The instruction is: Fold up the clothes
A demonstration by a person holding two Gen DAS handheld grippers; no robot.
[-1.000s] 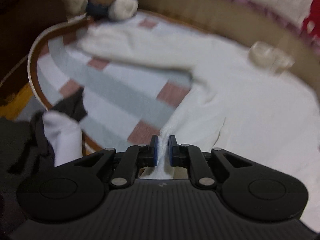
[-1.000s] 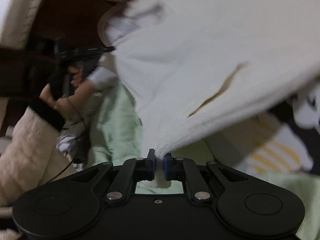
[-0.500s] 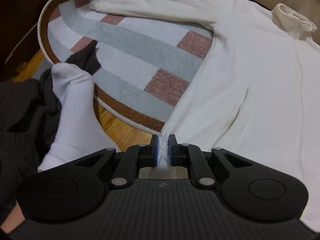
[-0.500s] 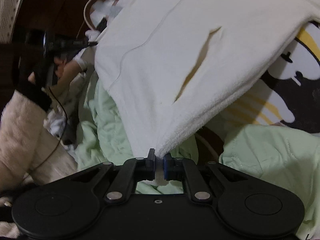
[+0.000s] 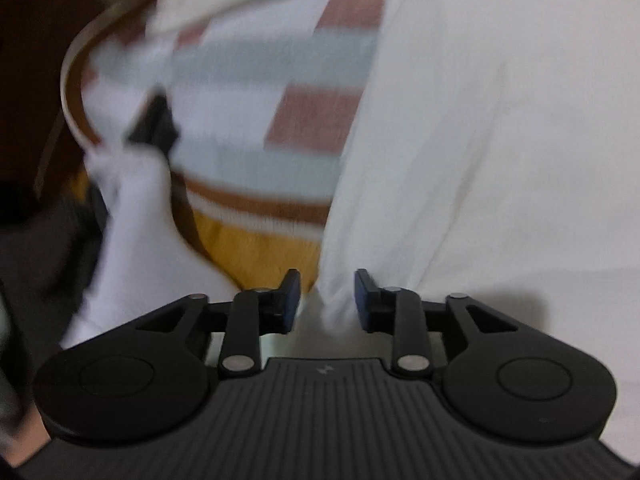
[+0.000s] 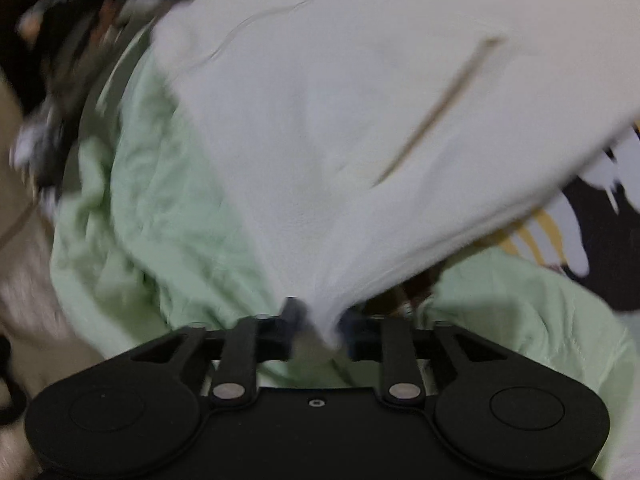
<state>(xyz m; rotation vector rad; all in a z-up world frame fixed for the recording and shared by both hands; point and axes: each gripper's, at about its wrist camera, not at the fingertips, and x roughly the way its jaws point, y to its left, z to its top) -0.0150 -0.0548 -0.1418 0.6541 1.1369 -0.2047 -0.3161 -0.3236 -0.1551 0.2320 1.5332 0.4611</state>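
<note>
Both sets of jaws, clamped on the garment's hem corners half a second ago, now stand apart and are opening.

Left gripper (image 5: 327,300): the blue pads show a clear gap. A bunched corner of the white sweater (image 5: 480,140) lies between them, nearer the right pad; neither pad presses on it as far as the blurred view shows.

Right gripper (image 6: 320,330): the jaws are parted to a similar, moderate width. The other hem corner of the white sweater (image 6: 360,120) hangs between them in a narrow point. Contact with the right pad cannot be told because of motion blur.

Location of the garment:
- Left wrist view: the sweater fills the right half of the frame, spread over a striped rug (image 5: 260,92) with grey, white and dusty-pink blocks and a brown border. One sleeve runs along the top of the rug.
- Right wrist view: the sweater body slopes up and away from the gripper, with a slit pocket (image 6: 436,108) on its face.

Surroundings:
- A white sock (image 5: 140,232) on the person's foot, left of the left gripper, on the wooden floor (image 5: 256,252).
- A pale green quilted cloth (image 6: 168,220) under and beside the sweater.
</note>
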